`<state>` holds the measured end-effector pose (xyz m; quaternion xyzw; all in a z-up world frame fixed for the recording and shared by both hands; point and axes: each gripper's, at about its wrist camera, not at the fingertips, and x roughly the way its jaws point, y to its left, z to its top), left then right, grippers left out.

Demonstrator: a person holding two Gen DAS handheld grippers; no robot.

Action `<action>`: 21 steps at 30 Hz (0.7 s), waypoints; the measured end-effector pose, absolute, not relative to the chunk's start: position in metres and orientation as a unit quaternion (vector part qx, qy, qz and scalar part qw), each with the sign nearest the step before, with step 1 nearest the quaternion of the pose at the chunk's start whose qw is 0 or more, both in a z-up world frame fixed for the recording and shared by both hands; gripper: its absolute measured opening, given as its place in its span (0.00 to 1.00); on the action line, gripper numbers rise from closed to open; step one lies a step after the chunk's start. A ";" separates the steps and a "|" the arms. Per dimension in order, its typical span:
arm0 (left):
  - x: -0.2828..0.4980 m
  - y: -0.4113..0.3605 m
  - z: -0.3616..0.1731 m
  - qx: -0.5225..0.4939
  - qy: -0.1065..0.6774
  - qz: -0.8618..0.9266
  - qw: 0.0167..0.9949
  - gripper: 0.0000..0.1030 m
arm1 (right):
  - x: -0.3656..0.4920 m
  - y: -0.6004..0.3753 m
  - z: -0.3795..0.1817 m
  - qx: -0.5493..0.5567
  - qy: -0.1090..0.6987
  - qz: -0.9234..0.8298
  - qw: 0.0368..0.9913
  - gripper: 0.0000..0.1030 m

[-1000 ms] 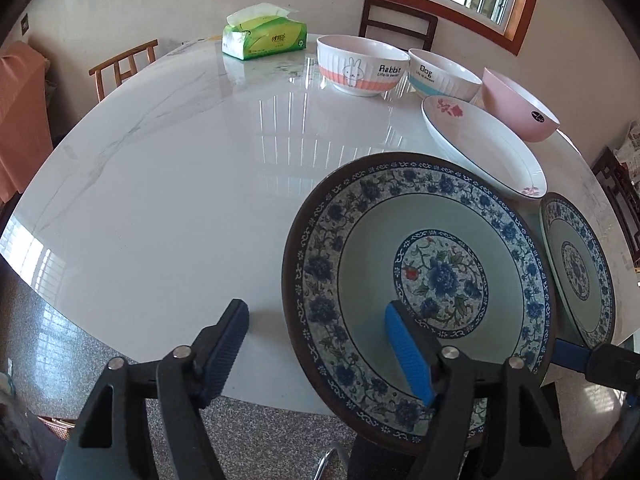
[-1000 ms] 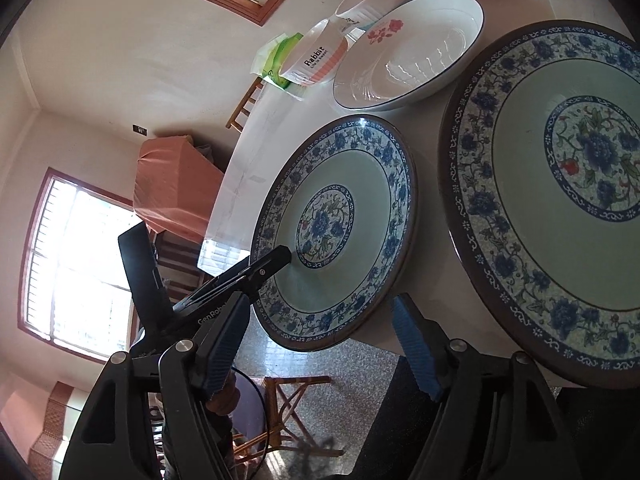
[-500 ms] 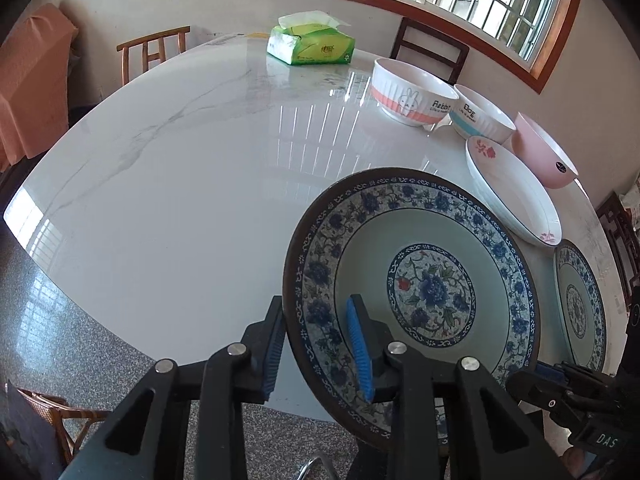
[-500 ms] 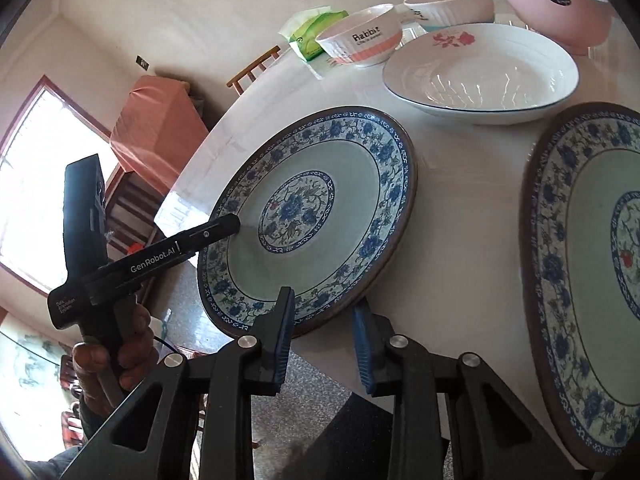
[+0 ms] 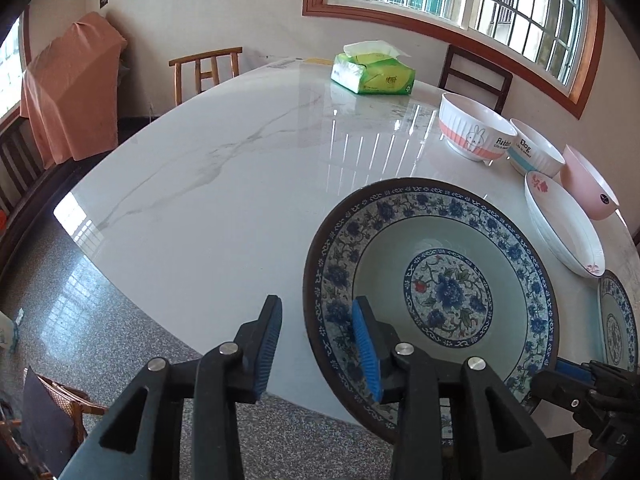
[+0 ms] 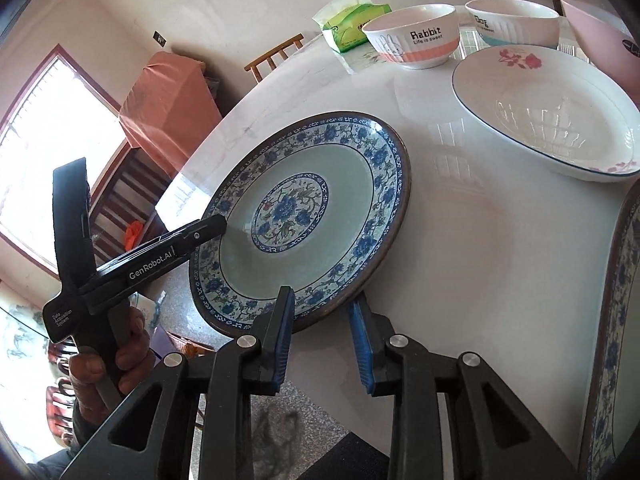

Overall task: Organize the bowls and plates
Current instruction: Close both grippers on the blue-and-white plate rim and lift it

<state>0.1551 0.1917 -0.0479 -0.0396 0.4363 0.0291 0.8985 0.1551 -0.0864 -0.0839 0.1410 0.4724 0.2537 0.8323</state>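
Note:
A large blue-patterned plate (image 5: 432,280) lies at the near edge of the white marble table (image 5: 240,184), overhanging it. My left gripper (image 5: 316,336) straddles its left rim with one pad over the plate, and its jaws are opening; a gap shows beside the outer pad. From the other side, my right gripper (image 6: 320,340) is shut on the plate's (image 6: 304,208) near rim. A second blue-patterned plate (image 6: 616,320) lies to the right. In the right wrist view a hand (image 6: 108,360) holds the left gripper, one of its fingers (image 6: 200,232) over the rim.
Behind the plates stand a white flower plate (image 5: 564,224), a Rabbit bowl (image 5: 474,136), a Dog bowl (image 5: 536,152) and a pink bowl (image 5: 588,184). A green tissue pack (image 5: 372,72) sits at the far side. Wooden chairs (image 5: 204,68) ring the table.
My left jaws narrowed around the plate's rim, then widened again. My right jaws narrowed from wide apart and now hold the plate's near rim. Both views have rolled.

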 end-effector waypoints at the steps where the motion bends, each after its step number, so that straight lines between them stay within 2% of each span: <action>1: 0.152 0.192 -0.047 -0.033 0.435 0.040 0.899 0.50 | 0.147 -0.089 -0.081 0.133 0.468 0.251 0.837 0.33; 5: 0.132 0.195 -0.043 -0.052 0.434 0.065 0.897 0.57 | 0.124 -0.113 -0.065 0.132 0.438 0.253 0.853 0.38; 8: 0.106 0.197 -0.037 -0.129 0.429 0.050 0.892 0.58 | 0.102 -0.137 -0.048 0.145 0.406 0.259 0.864 0.47; 10: 0.077 0.188 -0.030 -0.172 0.390 -0.007 0.904 0.58 | 0.085 -0.158 -0.037 0.147 0.382 0.249 0.878 0.52; 15: 0.029 0.137 -0.011 -0.194 0.329 -0.091 0.920 0.58 | 0.049 -0.233 -0.019 0.160 0.341 0.182 0.908 0.58; 17: 0.034 0.105 -0.005 -0.166 0.354 -0.125 0.912 0.58 | 0.038 -0.269 -0.016 0.160 0.336 0.147 0.917 0.64; 21: 0.052 0.033 0.005 -0.063 0.396 -0.151 0.904 0.58 | 0.029 -0.331 -0.023 0.167 0.352 0.082 0.917 0.65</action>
